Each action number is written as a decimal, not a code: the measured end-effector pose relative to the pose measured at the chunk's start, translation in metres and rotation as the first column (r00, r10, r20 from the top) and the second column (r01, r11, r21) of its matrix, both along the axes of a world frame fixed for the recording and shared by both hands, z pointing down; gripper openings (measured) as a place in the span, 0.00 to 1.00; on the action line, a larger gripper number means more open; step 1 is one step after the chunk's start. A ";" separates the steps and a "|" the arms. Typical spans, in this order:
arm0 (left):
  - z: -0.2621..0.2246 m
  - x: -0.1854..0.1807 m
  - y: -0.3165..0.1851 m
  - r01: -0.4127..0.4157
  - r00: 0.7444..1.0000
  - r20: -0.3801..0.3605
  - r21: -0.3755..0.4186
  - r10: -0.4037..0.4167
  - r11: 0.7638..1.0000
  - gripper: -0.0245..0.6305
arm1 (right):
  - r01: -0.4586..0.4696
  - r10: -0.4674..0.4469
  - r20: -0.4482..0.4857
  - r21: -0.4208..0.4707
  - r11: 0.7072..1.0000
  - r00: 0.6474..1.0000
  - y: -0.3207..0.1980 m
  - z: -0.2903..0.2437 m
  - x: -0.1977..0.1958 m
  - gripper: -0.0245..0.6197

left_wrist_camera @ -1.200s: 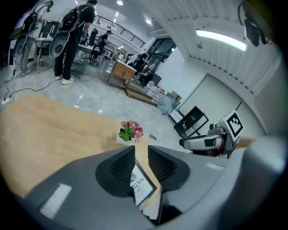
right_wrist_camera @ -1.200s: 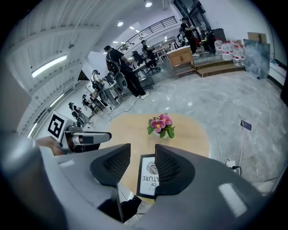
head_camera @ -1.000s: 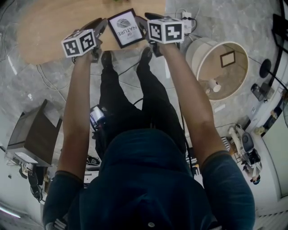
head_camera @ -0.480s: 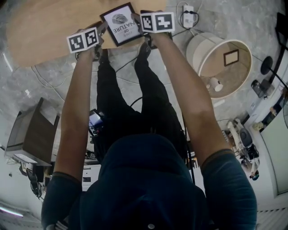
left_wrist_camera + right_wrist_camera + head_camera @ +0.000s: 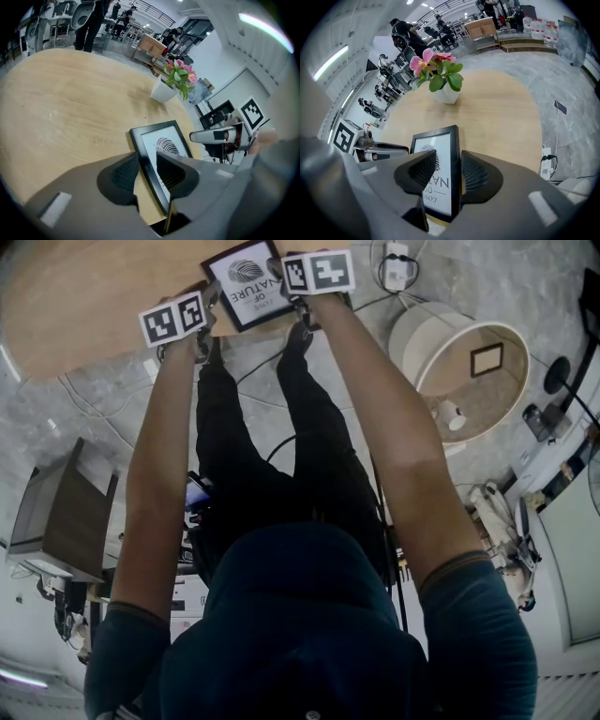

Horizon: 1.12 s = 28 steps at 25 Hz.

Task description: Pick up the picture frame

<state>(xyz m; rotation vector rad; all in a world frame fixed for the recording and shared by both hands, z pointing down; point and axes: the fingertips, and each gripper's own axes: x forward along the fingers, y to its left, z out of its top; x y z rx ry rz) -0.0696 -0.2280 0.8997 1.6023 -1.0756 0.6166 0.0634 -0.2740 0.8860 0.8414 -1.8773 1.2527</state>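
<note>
A black picture frame (image 5: pixel 242 285) with a white print hangs between both grippers over the near edge of the round wooden table (image 5: pixel 84 296). My left gripper (image 5: pixel 210 302) is shut on its left edge. My right gripper (image 5: pixel 277 274) is shut on its right edge. In the left gripper view the frame (image 5: pixel 161 143) runs up from between the jaws of the left gripper (image 5: pixel 146 169), with the right gripper (image 5: pixel 220 136) beyond it. In the right gripper view the frame (image 5: pixel 437 157) sits gripped by the right gripper (image 5: pixel 449 173). I cannot tell whether the frame touches the table.
A white pot of pink flowers (image 5: pixel 443 89) stands further out on the table, also in the left gripper view (image 5: pixel 165 90). On the floor at right sits a round white tub (image 5: pixel 459 362) with a small frame inside. A power strip (image 5: pixel 398 263) lies near it. A dark side table (image 5: pixel 56 521) is at left.
Both grippers have carried the frame away from the person, further over the table's near edge. Both stay shut on it.
</note>
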 end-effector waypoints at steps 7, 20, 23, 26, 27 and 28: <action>0.009 0.002 0.005 0.019 1.000 0.023 -0.008 -0.019 1.000 0.22 | 0.026 -0.026 -0.024 -0.010 1.000 0.999 0.005 0.012 0.001 0.31; 0.018 0.004 0.004 0.033 0.999 0.037 -0.015 -0.032 0.999 0.20 | 0.102 -0.102 -0.088 -0.011 0.995 0.991 0.009 0.030 0.005 0.24; 0.018 0.005 0.004 0.032 0.999 0.034 -0.023 -0.031 0.999 0.20 | 0.124 -0.124 -0.141 -0.009 0.992 0.982 0.009 0.029 0.006 0.24; 0.016 0.005 0.005 0.055 0.998 0.016 -0.044 -0.054 0.998 0.18 | 0.139 -0.138 -0.160 -0.007 0.990 0.977 0.012 0.027 0.002 0.17; 0.015 0.004 0.005 0.062 0.998 0.014 -0.049 -0.062 0.997 0.17 | 0.141 -0.140 -0.159 -0.009 0.990 0.977 0.013 0.026 0.001 0.17; 0.015 0.004 0.005 0.069 0.998 0.011 -0.052 -0.068 0.996 0.17 | 0.141 -0.141 -0.159 -0.010 0.990 0.977 0.013 0.025 0.000 0.17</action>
